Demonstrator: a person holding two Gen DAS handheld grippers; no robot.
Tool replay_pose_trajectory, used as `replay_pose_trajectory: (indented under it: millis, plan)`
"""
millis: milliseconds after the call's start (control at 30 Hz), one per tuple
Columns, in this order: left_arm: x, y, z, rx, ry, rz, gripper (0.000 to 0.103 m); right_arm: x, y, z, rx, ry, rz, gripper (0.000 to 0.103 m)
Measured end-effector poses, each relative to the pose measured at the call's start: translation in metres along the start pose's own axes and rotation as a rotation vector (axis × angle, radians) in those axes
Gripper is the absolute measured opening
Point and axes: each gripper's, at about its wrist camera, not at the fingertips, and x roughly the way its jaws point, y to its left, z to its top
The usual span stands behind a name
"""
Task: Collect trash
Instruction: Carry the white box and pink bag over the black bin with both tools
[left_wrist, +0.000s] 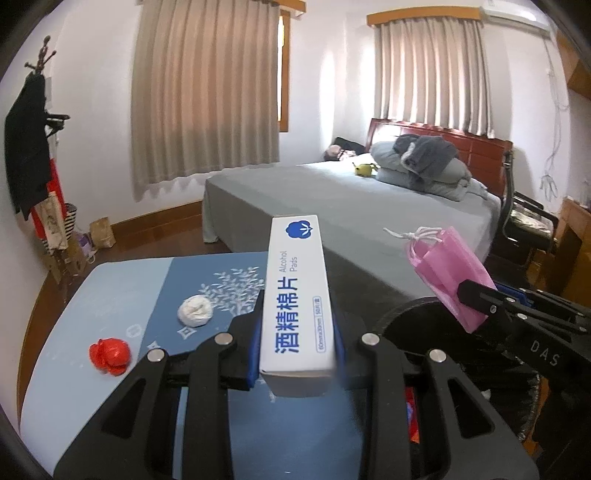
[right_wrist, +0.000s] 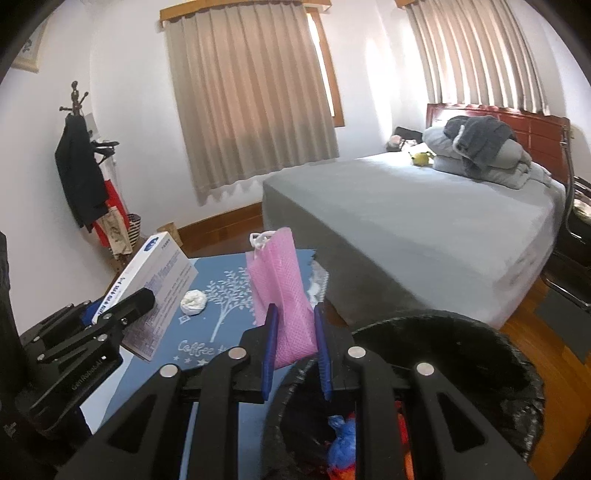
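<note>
A bedroom with drawn beige curtains (left_wrist: 207, 92) and a grey-sheeted bed (left_wrist: 332, 199) fills the background, and in front of the bed stands a low table under a blue cloth (left_wrist: 122, 295) printed with a white tree.

On that cloth lie a crumpled white paper ball (left_wrist: 195, 311) and, nearer the left edge and well apart from it, a crumpled red wrapper (left_wrist: 109, 351).

The left gripper (left_wrist: 297, 345) is clamped on a long white box of alcohol pads (left_wrist: 297, 299), its blue pads pressing the box's two long sides; the box is lifted off the cloth and points away toward the bed.

To its right, the right gripper (right_wrist: 295, 354) is closed on a pink face mask (right_wrist: 284, 291), pinching the mask's lower end so that it stands up between the fingers, its white ear loops (right_wrist: 260, 238) bunched at the top.

The mask hangs over the near left rim of a round bin lined with a black bag (right_wrist: 480, 354), which stands beside the table on the wooden floor (right_wrist: 561, 380). Down inside the bin, blue and red scraps (right_wrist: 343, 439) show between the gripper's arms.

A coat stand (left_wrist: 33, 147) hung with dark clothes stands by the left wall.
</note>
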Motion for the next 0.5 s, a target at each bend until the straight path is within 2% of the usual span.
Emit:
replay_pose_trajectory:
  millis: [500]
  plan:
    - [0.001, -0.058, 0.001, 0.076, -0.008, -0.124, 0.029, -0.031, -0.051, -0.014, 0.060, -0.003, -0.116, 0.020]
